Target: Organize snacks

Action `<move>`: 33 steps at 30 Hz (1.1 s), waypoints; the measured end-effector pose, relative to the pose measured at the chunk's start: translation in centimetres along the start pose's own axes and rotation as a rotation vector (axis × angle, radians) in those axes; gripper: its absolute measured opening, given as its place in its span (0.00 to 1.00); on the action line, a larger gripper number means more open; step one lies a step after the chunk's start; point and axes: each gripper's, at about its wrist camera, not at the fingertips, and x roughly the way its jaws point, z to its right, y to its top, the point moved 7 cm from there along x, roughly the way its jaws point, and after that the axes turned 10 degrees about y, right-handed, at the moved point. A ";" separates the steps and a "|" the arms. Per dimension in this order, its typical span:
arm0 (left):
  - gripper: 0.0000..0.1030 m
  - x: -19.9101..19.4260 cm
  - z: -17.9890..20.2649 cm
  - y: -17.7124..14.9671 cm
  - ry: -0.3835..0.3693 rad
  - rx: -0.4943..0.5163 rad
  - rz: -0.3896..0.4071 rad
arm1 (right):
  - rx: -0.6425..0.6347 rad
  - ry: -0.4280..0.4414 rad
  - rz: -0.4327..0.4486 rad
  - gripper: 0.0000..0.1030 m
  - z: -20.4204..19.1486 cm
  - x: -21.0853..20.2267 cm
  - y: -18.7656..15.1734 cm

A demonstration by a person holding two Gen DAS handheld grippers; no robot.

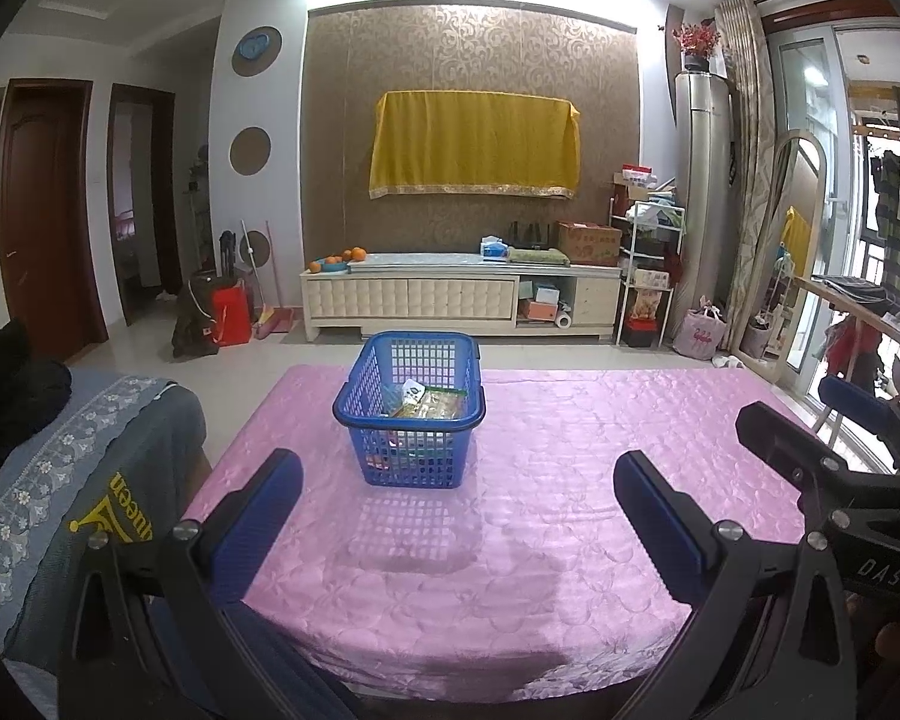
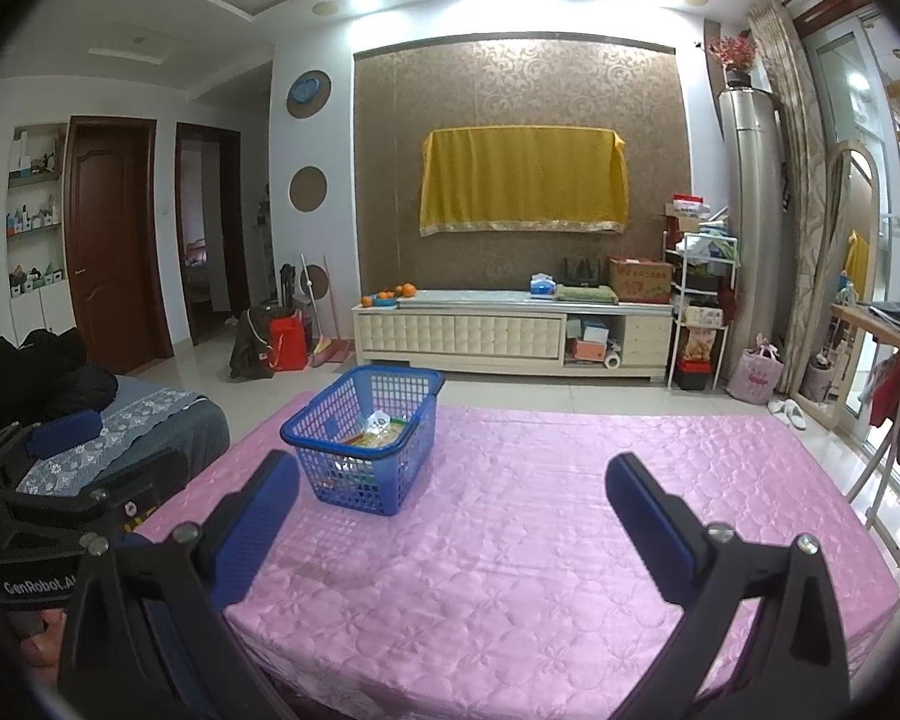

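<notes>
The left black two-finger gripper with blue padded fingertips [image 1: 457,480] is hovering with its jaws spread wide and nothing between them. The right black gripper with matching blue pads [image 2: 453,483] is hanging alongside (its frame showing at the left view's right edge), equally wide and gripping nothing.

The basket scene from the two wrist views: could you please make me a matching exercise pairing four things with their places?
Things:
1. basket
2. snack packets
3. oranges
4. yellow cloth

Places:
A. hanging on the patterned wall
B. on the pink tablecloth
C. on the left end of the low cabinet
D. inside the basket

Pairs: 1-B, 2-D, 3-C, 4-A
</notes>
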 end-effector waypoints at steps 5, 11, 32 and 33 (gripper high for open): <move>1.00 -0.1 0.0 -0.1 -0.005 0.001 -0.006 | 0.005 0.005 -0.005 1.00 -0.1 0.1 0.0; 1.00 -0.3 -0.1 0.1 -0.006 0.003 -0.004 | 0.004 0.012 -0.008 1.00 -0.1 0.0 0.1; 1.00 -0.5 -0.2 -0.2 -0.029 -0.014 -0.018 | 0.007 0.029 -0.025 1.00 -0.3 0.0 0.3; 1.00 -0.5 -0.2 -0.2 -0.031 -0.016 -0.018 | 0.010 0.033 -0.024 1.00 -0.3 -0.1 0.3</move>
